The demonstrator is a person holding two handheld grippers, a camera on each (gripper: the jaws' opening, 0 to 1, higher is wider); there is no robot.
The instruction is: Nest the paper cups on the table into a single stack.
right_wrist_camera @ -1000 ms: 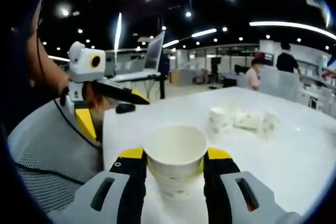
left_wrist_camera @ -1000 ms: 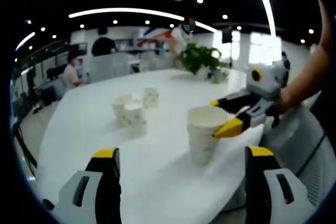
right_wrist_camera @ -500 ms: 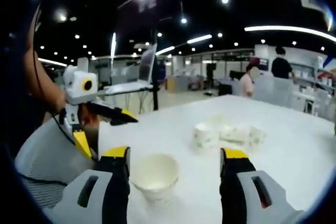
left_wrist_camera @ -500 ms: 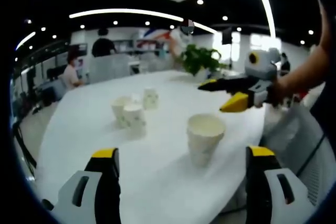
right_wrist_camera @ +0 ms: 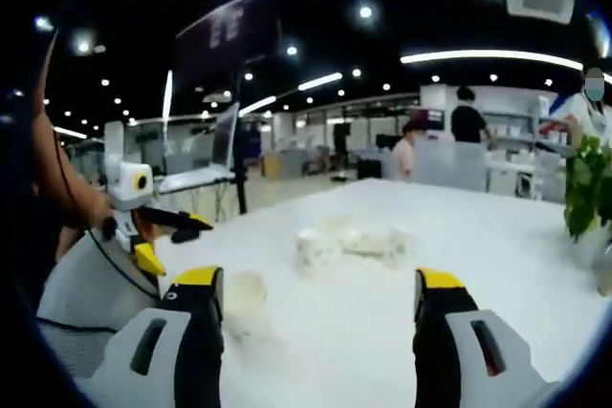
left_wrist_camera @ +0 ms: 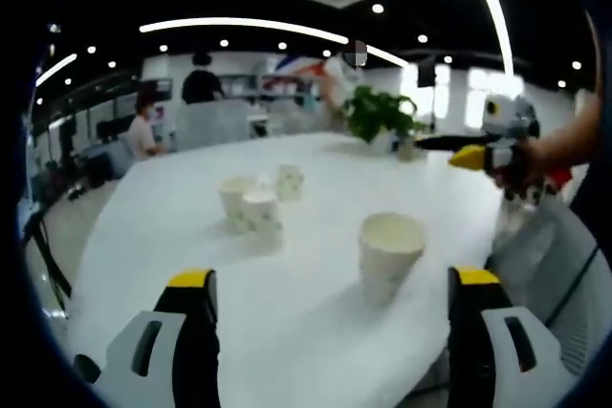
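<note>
Standing at centre right of the left gripper view, a cup stack [left_wrist_camera: 390, 253] is seen on the white table [left_wrist_camera: 316, 332]; loose cups [left_wrist_camera: 256, 207] sit centre left. Both grippers [left_wrist_camera: 330, 308] [right_wrist_camera: 320, 305] are held apart, empty.

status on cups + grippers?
Both grippers open, empty. Stacked cup upright near the table edge; loose cups grouped farther in. Nothing between them.

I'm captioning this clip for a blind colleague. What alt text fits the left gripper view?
A white paper cup stack stands upright on a white table, ahead of the open left gripper with yellow-tipped jaws. Farther back sit three more paper cups close together; the right gripper hovers at the right, with a green potted plant behind.
</note>
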